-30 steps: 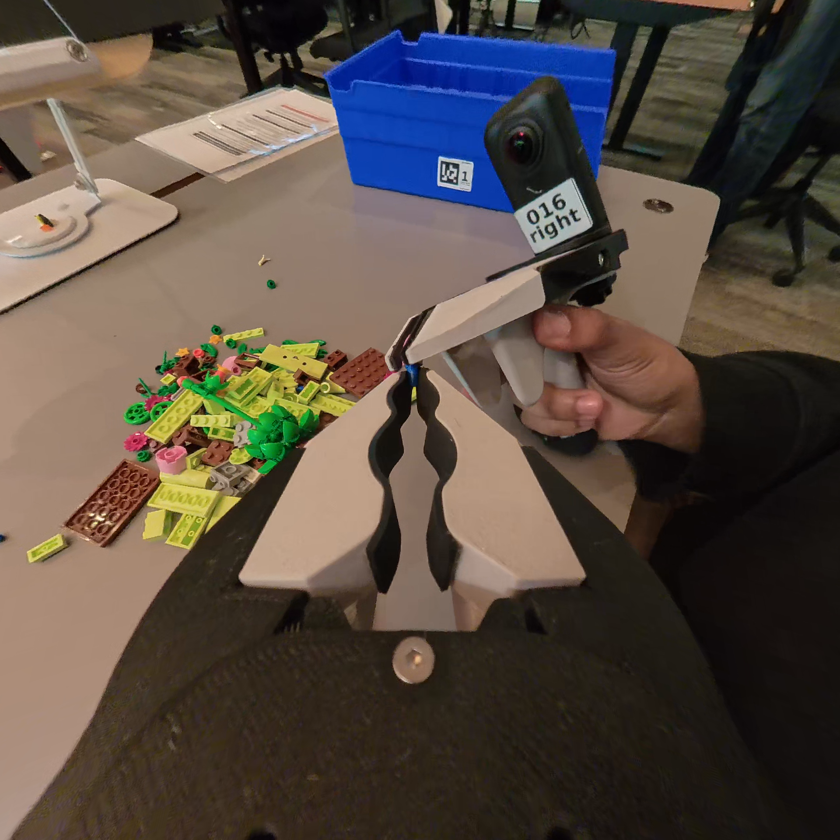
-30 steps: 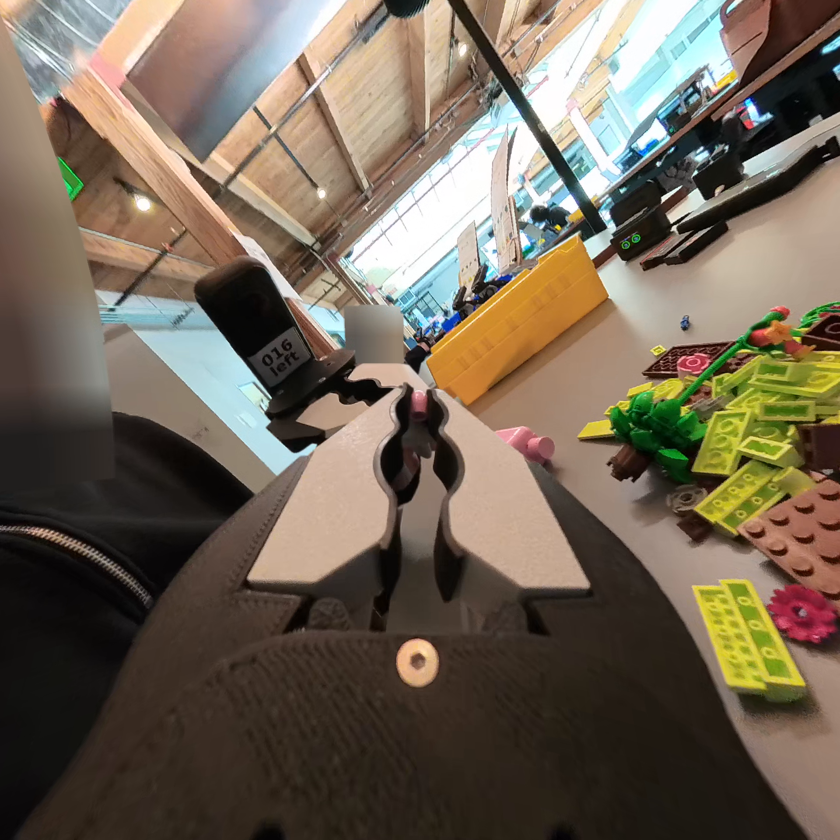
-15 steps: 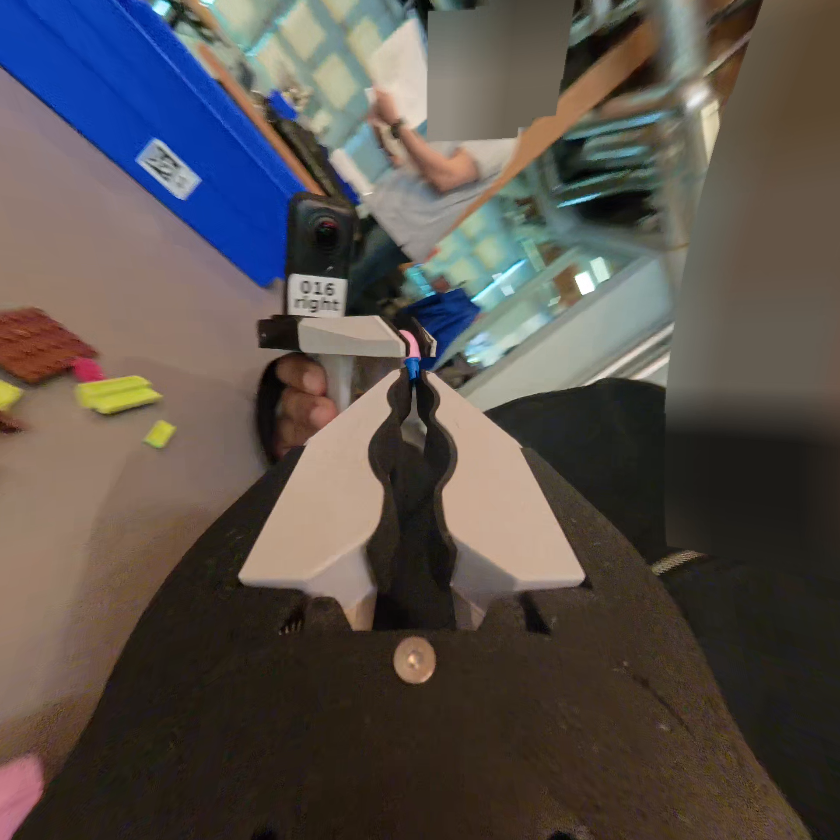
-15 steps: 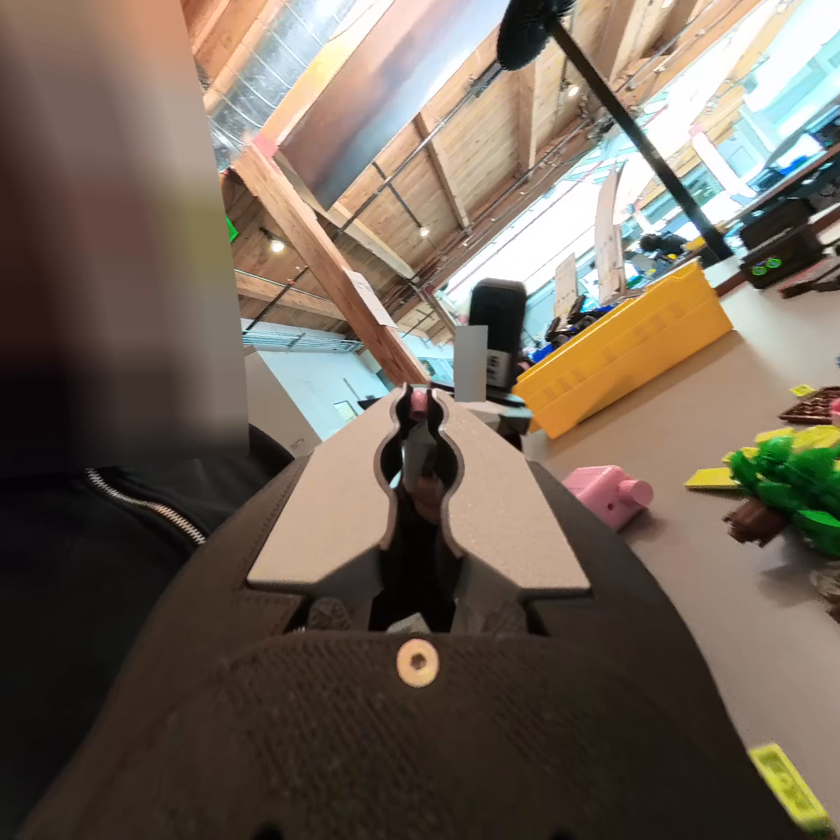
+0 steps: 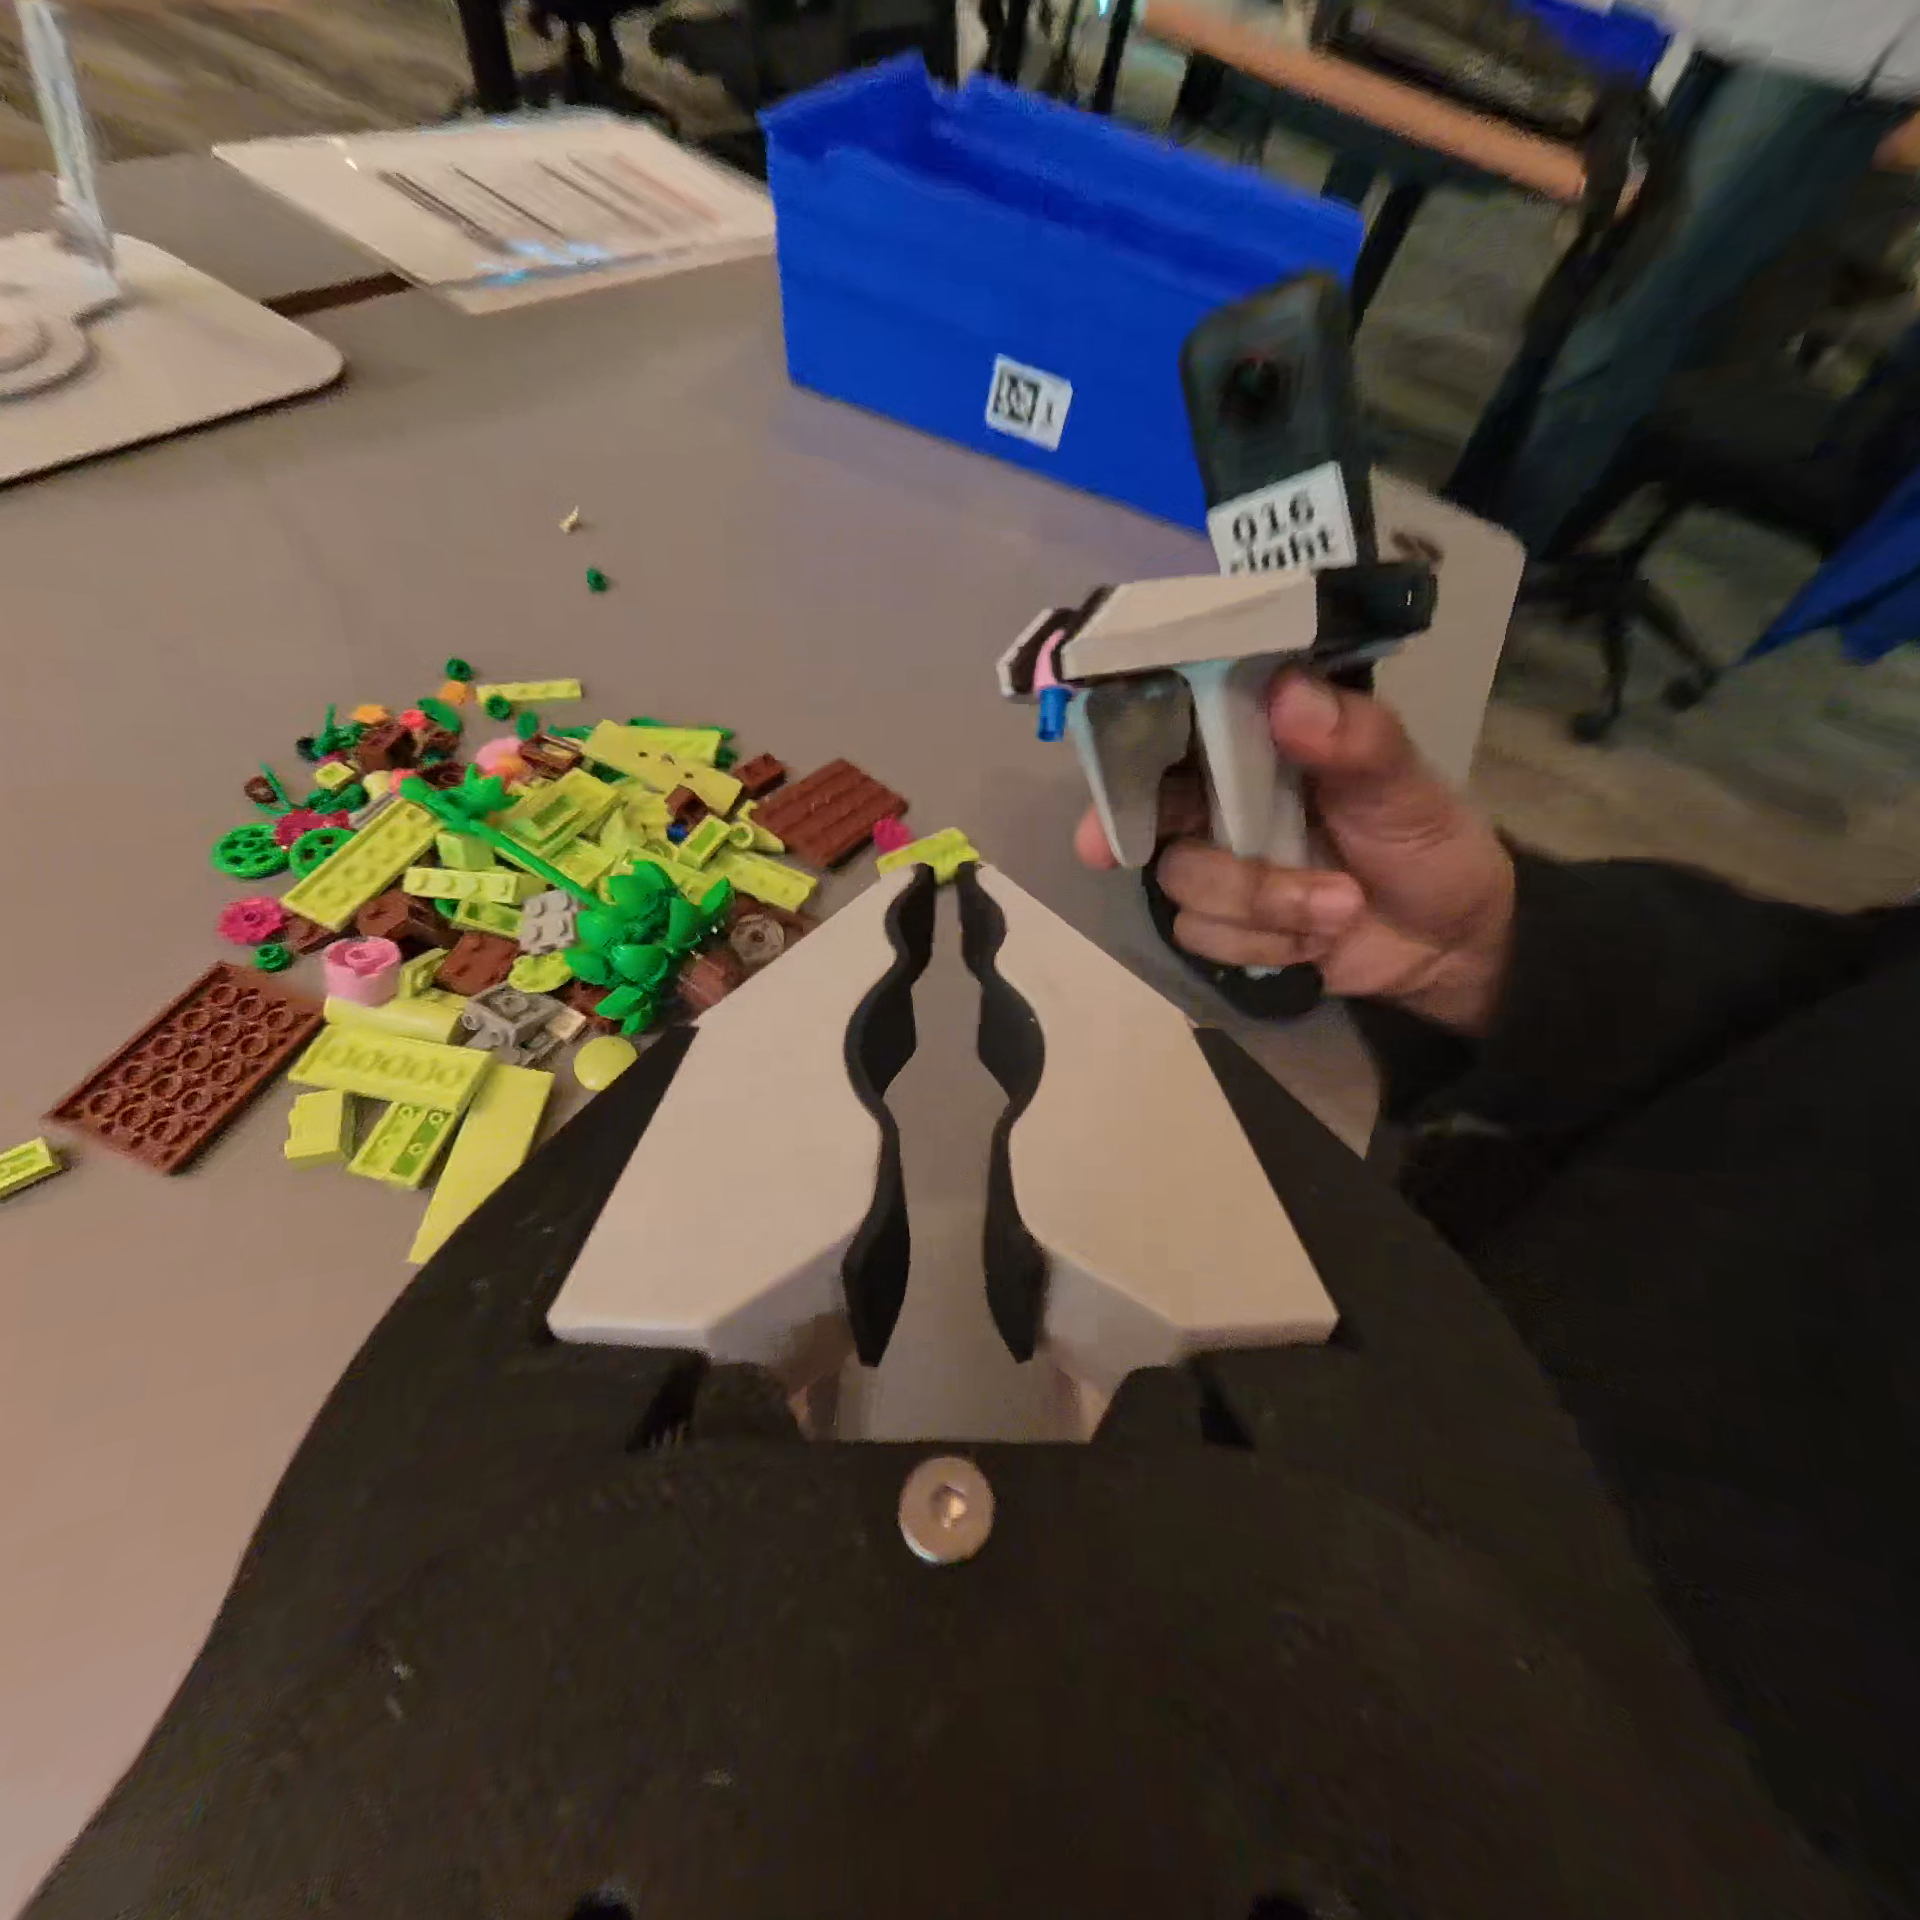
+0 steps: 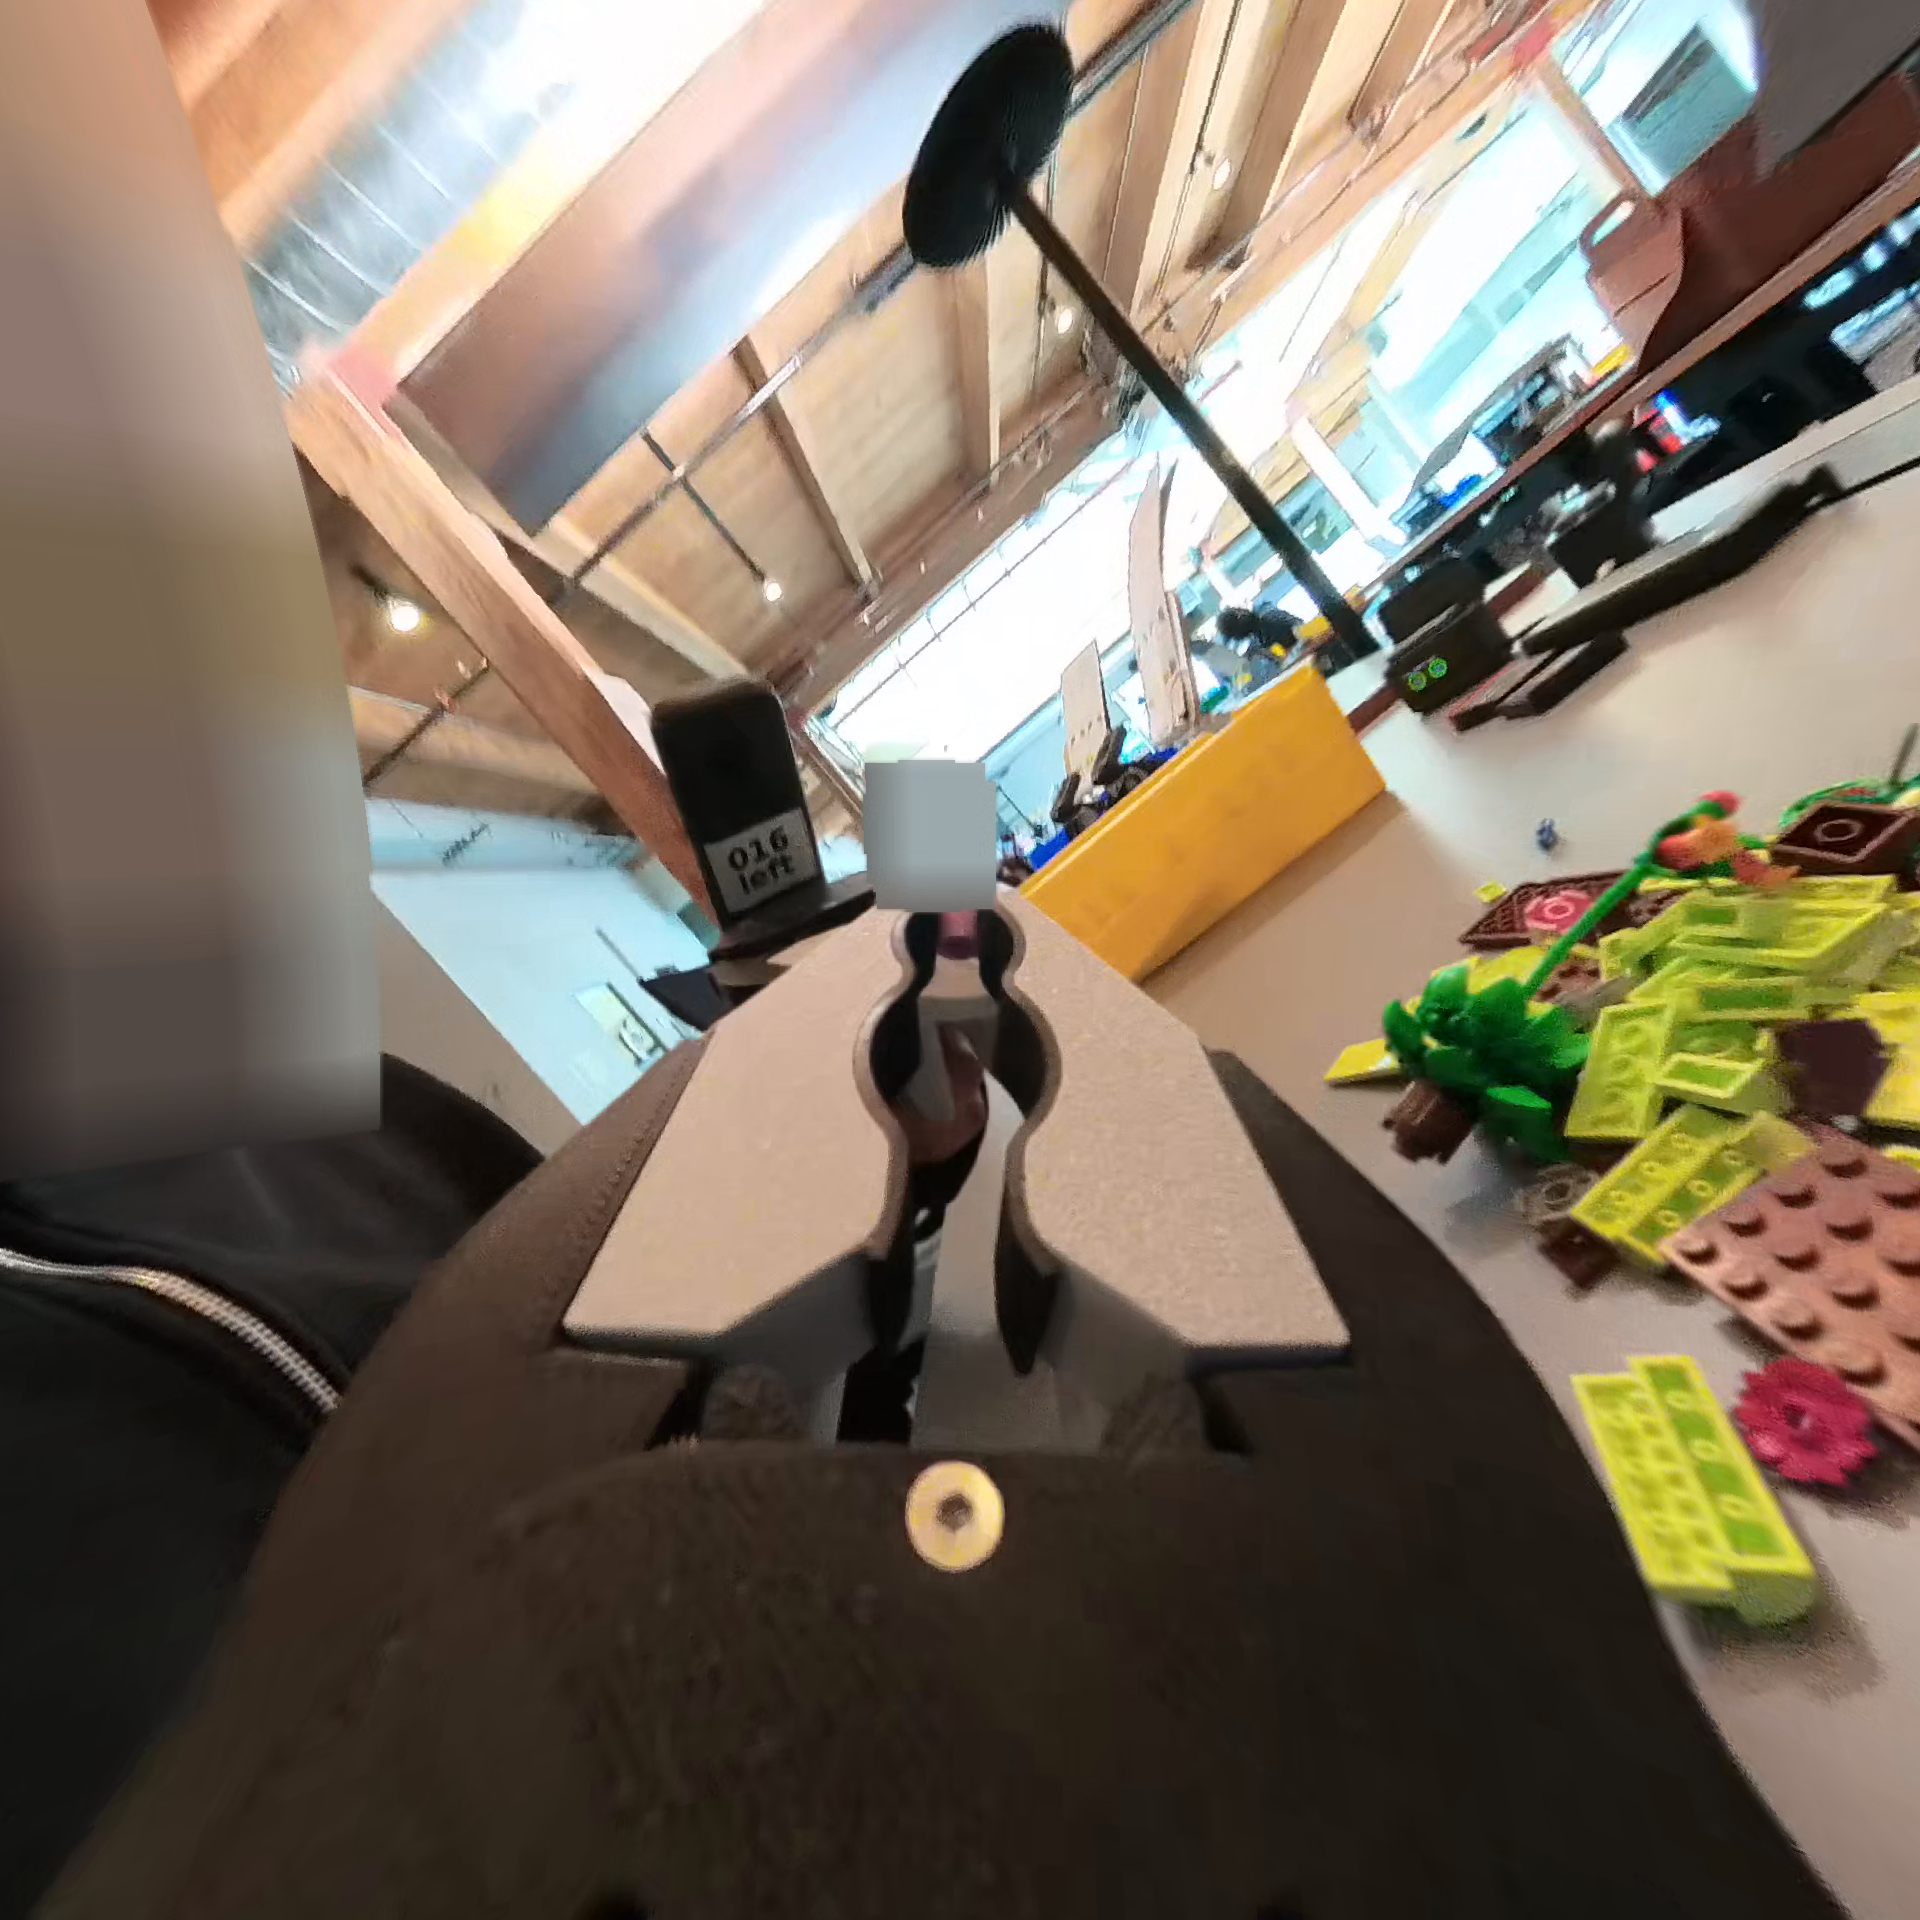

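Observation:
My right gripper (image 6: 954,928) is shut on a small pink piece (image 6: 958,943), held up in the air above the table edge. In the left wrist view the right gripper (image 5: 1023,665) shows to the upper right, with the pink piece (image 5: 1044,665) in its tips and a small blue pin (image 5: 1051,713) sticking out below the piece. My left gripper (image 5: 938,881) has its jaws a narrow way apart with nothing between them, a short way below and left of the right gripper. A pile of lime, brown and green bricks (image 5: 520,883) lies on the grey table (image 5: 727,540).
A blue bin (image 5: 1039,270) stands at the table's far side, with papers (image 5: 520,197) and a white lamp base (image 5: 125,384) at the far left. In the right wrist view a yellow bin (image 6: 1226,800) stands behind the brick pile (image 6: 1714,1018). A person's hand (image 5: 1340,862) holds the right gripper. The gap from one gripper's tips to the other's is roughly 5 cm.
My left gripper has let go of the blue pin, which now stays in the pink piece in the right gripper. The left gripper has drawn back and swung down toward the table.

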`<action>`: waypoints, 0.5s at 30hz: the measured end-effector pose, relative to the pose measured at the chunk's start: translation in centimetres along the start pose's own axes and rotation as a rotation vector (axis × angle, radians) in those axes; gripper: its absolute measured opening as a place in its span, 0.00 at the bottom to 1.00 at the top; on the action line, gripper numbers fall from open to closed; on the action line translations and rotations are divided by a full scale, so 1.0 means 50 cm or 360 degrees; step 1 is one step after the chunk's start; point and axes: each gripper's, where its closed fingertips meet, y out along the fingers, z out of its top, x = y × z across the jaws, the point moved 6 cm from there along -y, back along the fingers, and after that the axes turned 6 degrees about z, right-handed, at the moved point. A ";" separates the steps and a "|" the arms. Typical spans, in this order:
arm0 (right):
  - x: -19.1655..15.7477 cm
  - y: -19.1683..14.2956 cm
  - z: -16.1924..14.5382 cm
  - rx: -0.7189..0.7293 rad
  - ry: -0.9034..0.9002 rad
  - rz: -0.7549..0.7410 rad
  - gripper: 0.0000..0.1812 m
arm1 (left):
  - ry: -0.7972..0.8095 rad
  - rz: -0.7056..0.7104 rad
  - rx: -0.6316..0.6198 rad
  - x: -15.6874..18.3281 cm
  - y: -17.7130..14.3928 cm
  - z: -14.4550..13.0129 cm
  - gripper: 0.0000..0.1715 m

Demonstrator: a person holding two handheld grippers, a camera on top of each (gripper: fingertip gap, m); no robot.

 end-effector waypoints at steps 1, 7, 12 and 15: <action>-0.001 0.004 -0.004 -0.0031 -0.0020 -0.0007 0.02 | 0.0047 -0.0003 -0.0028 0.008 0.003 -0.004 0.07; 0.000 0.019 -0.024 -0.0180 -0.0179 -0.0146 0.02 | 0.0426 0.0350 -0.0097 0.019 0.018 -0.009 0.11; -0.007 0.033 -0.035 -0.0270 -0.0412 -0.0289 0.02 | 0.0450 0.0340 -0.0102 0.024 0.021 -0.013 0.07; -0.008 0.039 -0.041 -0.0319 -0.0447 -0.0311 0.02 | 0.0506 0.0401 -0.0064 0.023 0.018 -0.009 0.05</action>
